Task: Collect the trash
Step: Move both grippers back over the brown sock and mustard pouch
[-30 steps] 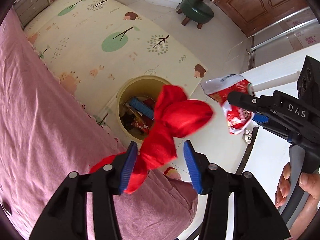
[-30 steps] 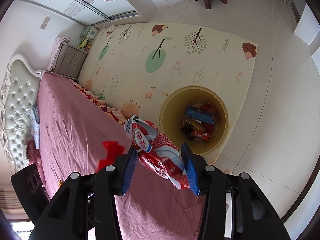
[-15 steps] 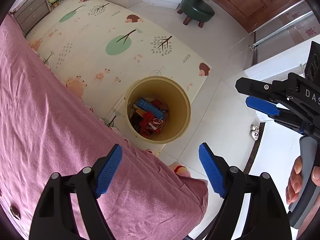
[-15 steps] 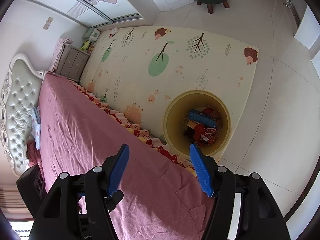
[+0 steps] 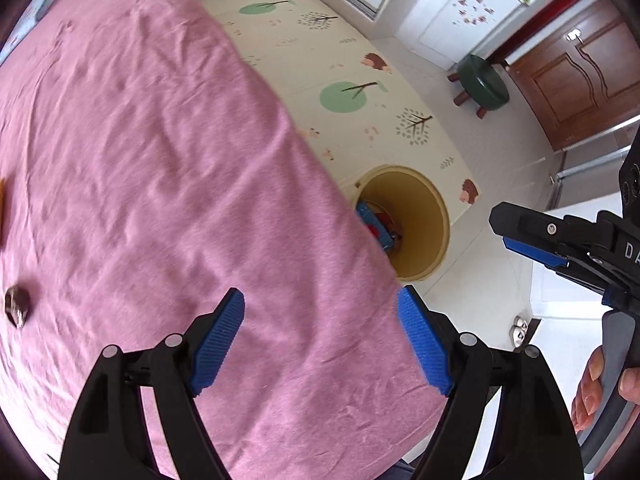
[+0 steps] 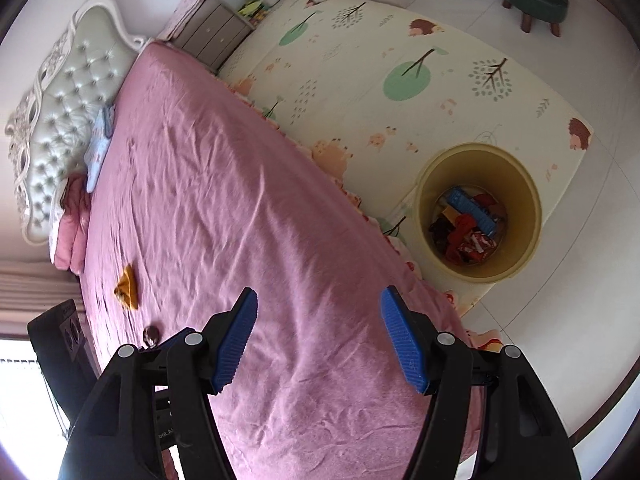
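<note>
left gripper (image 5: 320,340) and right gripper (image 6: 318,338): both released, empty, back over bed (image 6: 240,200) | red wrappers (image 6: 470,240) now in bin (image 6: 520,184), right | orange scrap (image 6: 127,287), dark piece (image 6: 151,335) remain, left.

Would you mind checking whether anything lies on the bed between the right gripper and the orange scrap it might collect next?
Nothing visible blocks it. The right gripper, open and empty, is over bare pink bedspread; the orange scrap lies to its left. Only a small dark wrapper sits nearby, below the scrap and beside the direct line.
</note>
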